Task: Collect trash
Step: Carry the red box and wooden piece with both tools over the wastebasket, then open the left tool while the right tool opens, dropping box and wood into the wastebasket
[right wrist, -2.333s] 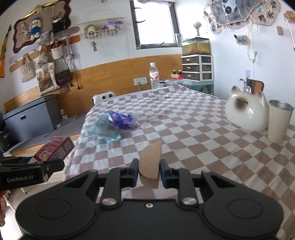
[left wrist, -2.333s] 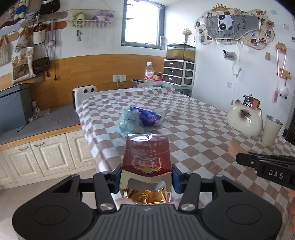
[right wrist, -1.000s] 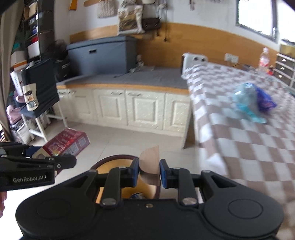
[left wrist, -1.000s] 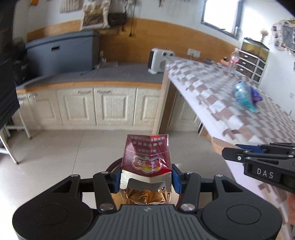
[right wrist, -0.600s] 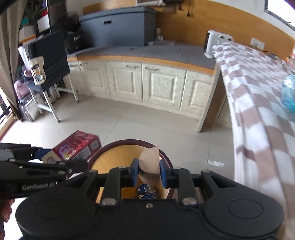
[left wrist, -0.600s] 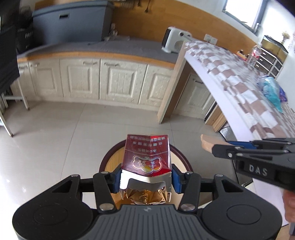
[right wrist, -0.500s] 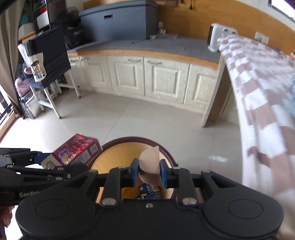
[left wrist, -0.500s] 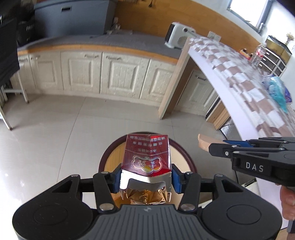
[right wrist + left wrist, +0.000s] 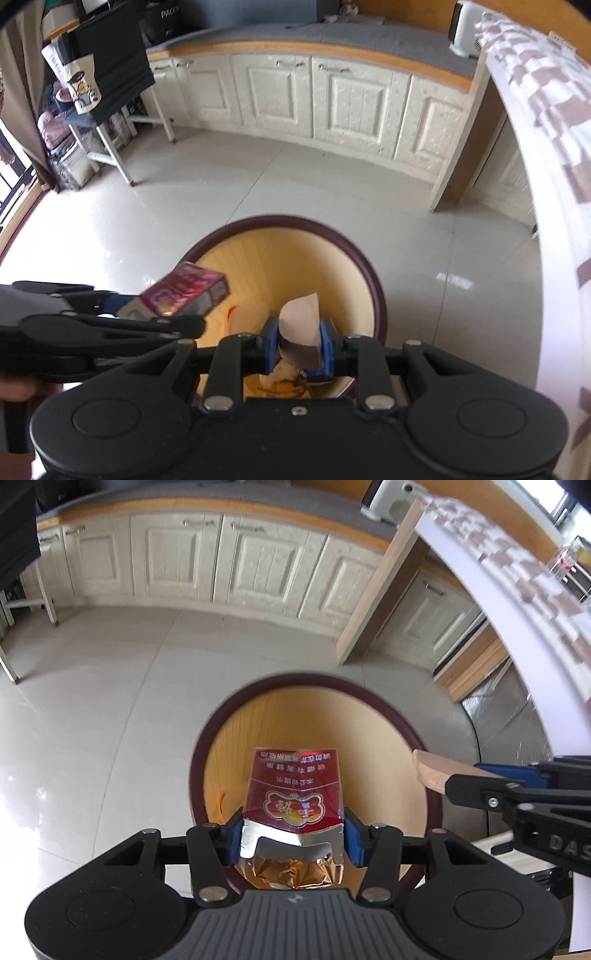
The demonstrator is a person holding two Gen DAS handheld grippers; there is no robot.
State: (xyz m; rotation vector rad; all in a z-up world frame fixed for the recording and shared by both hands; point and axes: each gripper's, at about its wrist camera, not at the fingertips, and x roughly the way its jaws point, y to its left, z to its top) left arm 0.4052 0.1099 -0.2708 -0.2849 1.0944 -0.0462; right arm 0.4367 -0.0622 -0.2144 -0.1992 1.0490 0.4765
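A: The red cigarette pack is pinched across its sides by the left hand-held gripper, right over the mouth of the round bin. White lettering and a gold emblem are seen on its face; crumpled gold foil shows at its opened end.

B: And a tan piece of cardboard is clamped between the narrow-set blue pads of the right hand-held gripper, also above the bin. Its top edge is curved, its lower part shadowed.

A: The bin's dark maroon rim and pale wooden inside are plainly seen. It is stood on the tiled floor.

B: Scraps are glimpsed at the bin's bottom, too blurred to be named. The checked table is seen at the right.
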